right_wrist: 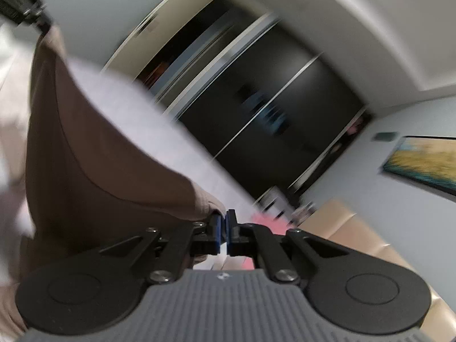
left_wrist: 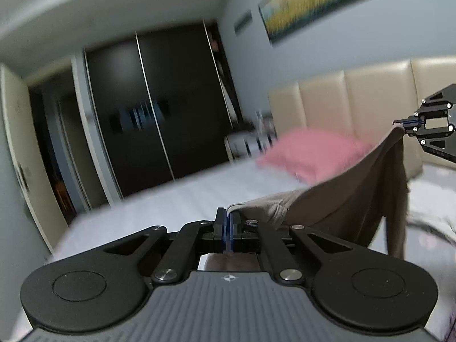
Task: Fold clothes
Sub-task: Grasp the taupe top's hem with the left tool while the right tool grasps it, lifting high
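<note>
Now you have the brown garment [left_wrist: 350,199] lifted above the bed [left_wrist: 176,199], stretched between the left tongs [left_wrist: 228,222] and the right tongs [left_wrist: 404,124], each clamped on an edge. This looks like the spread-out step; next, lay it flat on the sheet, keeping both grips taut.

Brown garment [left_wrist: 336,208] hangs stretched in the air above the bed.

Dim, cool indoor light; heavy motion blur on both views; fisheye bending, dark corners.
</note>
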Tool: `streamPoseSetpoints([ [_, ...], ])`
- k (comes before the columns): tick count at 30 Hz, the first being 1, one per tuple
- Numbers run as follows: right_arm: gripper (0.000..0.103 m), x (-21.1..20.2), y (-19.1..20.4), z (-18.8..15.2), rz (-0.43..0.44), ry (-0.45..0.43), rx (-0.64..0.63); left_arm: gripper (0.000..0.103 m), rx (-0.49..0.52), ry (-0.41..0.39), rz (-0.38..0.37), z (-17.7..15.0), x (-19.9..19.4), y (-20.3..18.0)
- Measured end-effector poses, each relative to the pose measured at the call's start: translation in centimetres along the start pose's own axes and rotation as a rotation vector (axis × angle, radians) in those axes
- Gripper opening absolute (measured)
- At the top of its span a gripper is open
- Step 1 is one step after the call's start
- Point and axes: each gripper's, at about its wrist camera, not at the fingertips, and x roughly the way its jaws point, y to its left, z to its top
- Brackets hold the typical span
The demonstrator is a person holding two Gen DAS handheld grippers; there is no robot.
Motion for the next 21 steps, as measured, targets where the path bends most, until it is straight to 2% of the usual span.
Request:
streamPoseSetpoints([
  [5,0.004,-4.8,-3.9,4.4,-0.108,-0.157,0.093,0.0,0.023,-0.138,0.051,5.3,-5.8,1.1],
  [10,0.004,-9.9,-6.1,7.3,-0.162,-0.283,0.124,0.0,0.052,-0.25,0.097,8.8,-11.6,1.4],
  [17,0.004,-16.0,-6.3,8.9,-0.218,-0.405,0.153,0.0,0.095,-0.302,0.132,10.6,-15.6,-0.1],
  [21,0.004,-17.8,-5.9,9.1,-0.228,-0.429,0.148,0.0,0.103,-0.318,0.145,10.7,-16.4,-0.8],
])
